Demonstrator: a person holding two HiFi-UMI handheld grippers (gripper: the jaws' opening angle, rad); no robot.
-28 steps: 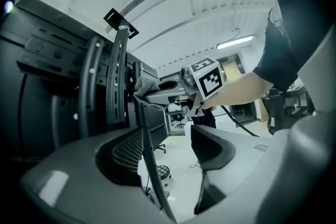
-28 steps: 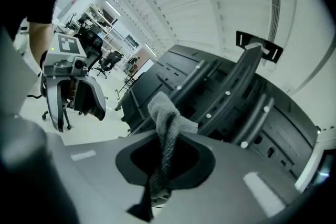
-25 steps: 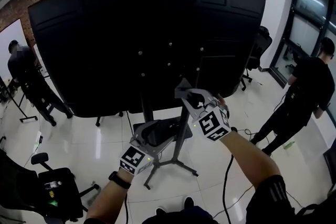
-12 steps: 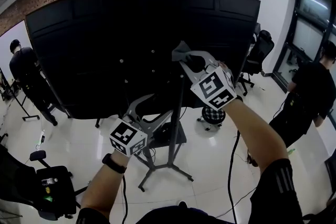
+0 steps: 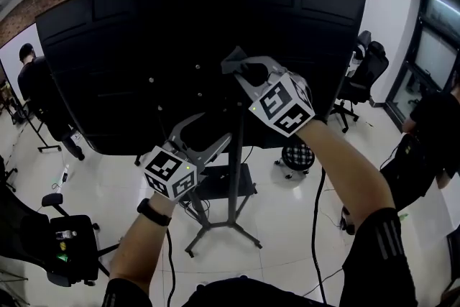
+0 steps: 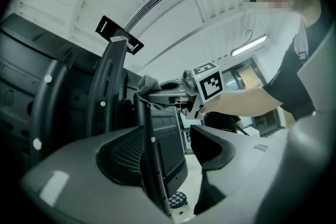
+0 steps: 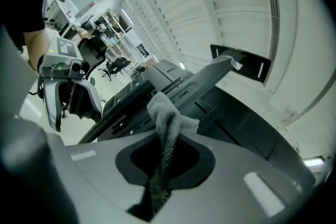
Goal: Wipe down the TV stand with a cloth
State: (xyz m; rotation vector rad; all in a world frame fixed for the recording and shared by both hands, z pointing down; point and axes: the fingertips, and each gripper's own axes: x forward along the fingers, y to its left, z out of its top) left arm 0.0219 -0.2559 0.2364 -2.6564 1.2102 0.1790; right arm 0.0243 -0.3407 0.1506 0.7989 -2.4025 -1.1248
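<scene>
The black TV stand post (image 5: 236, 154) rises from its legs (image 5: 215, 226) to the back of a big black TV (image 5: 108, 68). My right gripper (image 5: 237, 70) is shut on a grey cloth (image 5: 233, 60), holding it high against the post at the TV's back. In the right gripper view the cloth (image 7: 165, 128) sticks up between the jaws of the right gripper (image 7: 163, 165), touching the mount bar. My left gripper (image 5: 214, 130) is lower and to the left. In the left gripper view it (image 6: 176, 152) stands open with the post (image 6: 148, 155) between its jaws.
A small shelf (image 5: 248, 187) sits low on the stand. Behind it is a checked stool (image 5: 297, 154). A cable (image 5: 314, 226) trails over the white floor. Office chairs (image 5: 363, 72) (image 5: 61, 248) stand at right and lower left. People (image 5: 44, 101) (image 5: 431, 133) stand at both sides.
Both grippers have risen along the post. The right one carried the cloth up to the TV's back; the left one moved up and a little left.
</scene>
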